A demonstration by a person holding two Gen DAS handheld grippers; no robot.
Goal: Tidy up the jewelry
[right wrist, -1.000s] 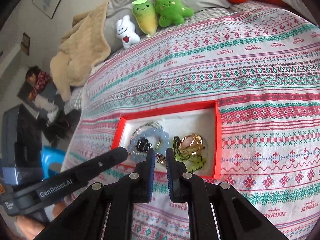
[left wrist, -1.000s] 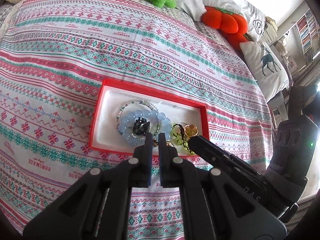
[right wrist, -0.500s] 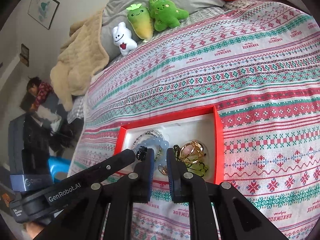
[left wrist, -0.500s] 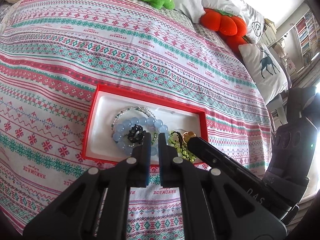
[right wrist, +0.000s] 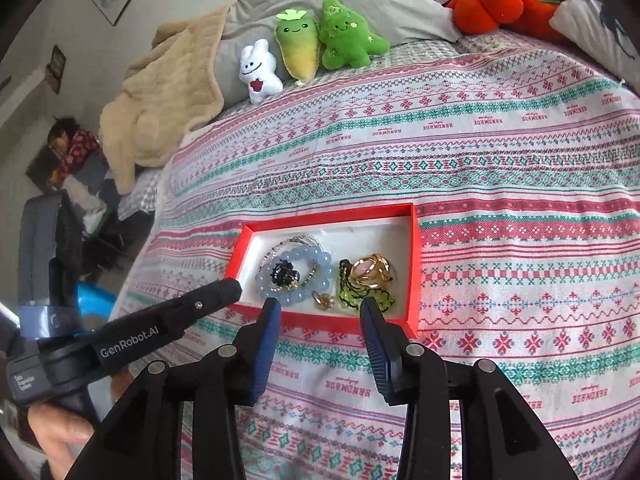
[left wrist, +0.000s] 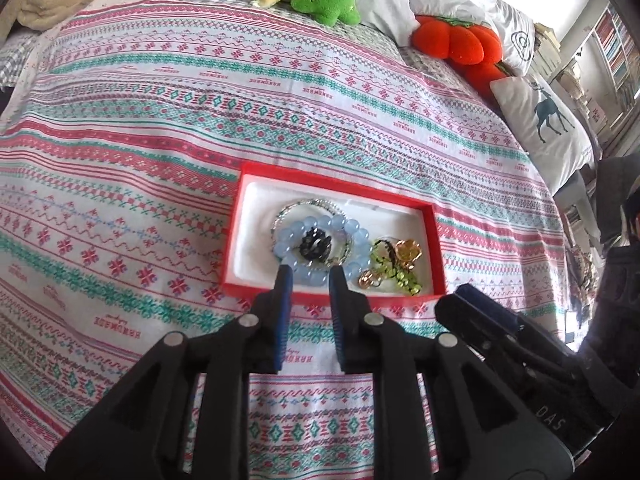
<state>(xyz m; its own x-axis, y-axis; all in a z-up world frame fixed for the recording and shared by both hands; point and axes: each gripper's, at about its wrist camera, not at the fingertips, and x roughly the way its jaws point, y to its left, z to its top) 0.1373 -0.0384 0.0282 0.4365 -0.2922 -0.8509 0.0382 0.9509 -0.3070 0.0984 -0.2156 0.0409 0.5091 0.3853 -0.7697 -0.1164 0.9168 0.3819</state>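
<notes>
A red box (left wrist: 336, 177) (right wrist: 415, 256) with a white lining lies on the patterned bedspread. In it lie a pale blue bead bracelet (left wrist: 320, 226) (right wrist: 296, 258) around a black piece (left wrist: 315, 243) (right wrist: 283, 273), a thin beaded bangle (left wrist: 298, 206), gold rings (left wrist: 407, 251) (right wrist: 370, 270) and a green bead string (left wrist: 400, 276) (right wrist: 350, 294). My left gripper (left wrist: 309, 274) hovers at the box's near edge, jaws opening, nothing between them. My right gripper (right wrist: 320, 306) is beside it, jaws opening wider, also empty.
Plush toys (right wrist: 304, 46) and pillows (left wrist: 472, 12) line the head of the bed. A beige blanket (right wrist: 160, 96) drapes over the far left corner. A person's hand (right wrist: 56, 436) grips the left gripper's handle. Bedspread (left wrist: 160, 120) stretches around the box.
Both grippers went from shut to parted, the right one wider. Both have drawn back a little from the box, with nothing held.
</notes>
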